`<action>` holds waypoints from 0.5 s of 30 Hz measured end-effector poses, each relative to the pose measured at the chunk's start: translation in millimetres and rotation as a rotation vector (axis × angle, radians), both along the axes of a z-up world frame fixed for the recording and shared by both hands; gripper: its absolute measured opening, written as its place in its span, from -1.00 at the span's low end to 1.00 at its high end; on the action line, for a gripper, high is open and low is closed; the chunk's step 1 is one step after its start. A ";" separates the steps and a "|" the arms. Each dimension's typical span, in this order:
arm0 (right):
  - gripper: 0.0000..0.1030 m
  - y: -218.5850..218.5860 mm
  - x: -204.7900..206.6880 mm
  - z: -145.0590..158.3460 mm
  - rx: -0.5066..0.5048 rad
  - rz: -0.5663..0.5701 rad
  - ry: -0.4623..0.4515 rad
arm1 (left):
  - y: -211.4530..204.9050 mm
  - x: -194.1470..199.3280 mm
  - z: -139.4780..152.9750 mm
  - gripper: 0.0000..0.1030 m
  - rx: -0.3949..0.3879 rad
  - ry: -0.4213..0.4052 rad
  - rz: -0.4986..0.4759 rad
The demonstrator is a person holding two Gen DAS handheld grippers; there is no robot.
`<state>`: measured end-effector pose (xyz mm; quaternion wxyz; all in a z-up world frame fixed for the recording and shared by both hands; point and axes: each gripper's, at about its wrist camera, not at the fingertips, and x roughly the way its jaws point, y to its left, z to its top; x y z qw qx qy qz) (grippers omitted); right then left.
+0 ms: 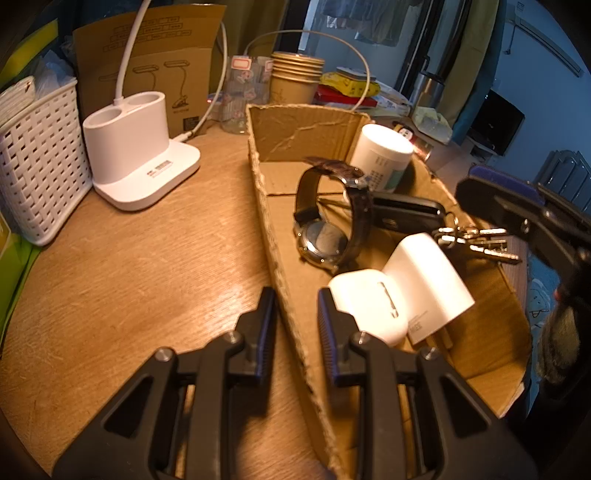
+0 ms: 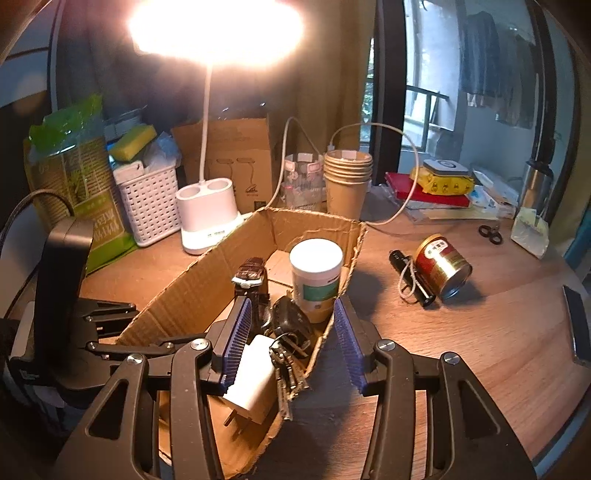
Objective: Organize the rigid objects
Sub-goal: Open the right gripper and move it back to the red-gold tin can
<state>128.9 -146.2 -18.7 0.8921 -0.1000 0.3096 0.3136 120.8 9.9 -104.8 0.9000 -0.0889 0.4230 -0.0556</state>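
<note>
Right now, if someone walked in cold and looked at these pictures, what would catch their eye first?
Probably the glaring desk lamp, blazing above its white base at the back of the wooden table. Next, the torn cardboard box in the middle, crowded with a wristwatch, a white jar, keys and a white charger. Off to the box's right, a red-and-gold can lies tipped over beside a black flashlight.
</note>
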 end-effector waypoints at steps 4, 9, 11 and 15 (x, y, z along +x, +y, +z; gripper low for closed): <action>-0.01 -6.7 3.0 3.5 0.011 -0.027 -0.011 | -0.1 0.0 0.0 -0.52 0.000 0.000 0.000; 0.08 -19.1 9.5 5.8 0.018 -0.079 -0.023 | 0.0 0.0 0.0 -0.51 0.000 0.000 0.000; 0.08 -23.9 13.4 5.9 0.017 -0.103 -0.026 | 0.0 0.0 0.0 -0.52 0.000 0.000 0.000; 0.08 -32.9 19.9 3.8 0.018 -0.141 -0.023 | -0.1 0.0 0.0 -0.51 0.000 0.000 0.000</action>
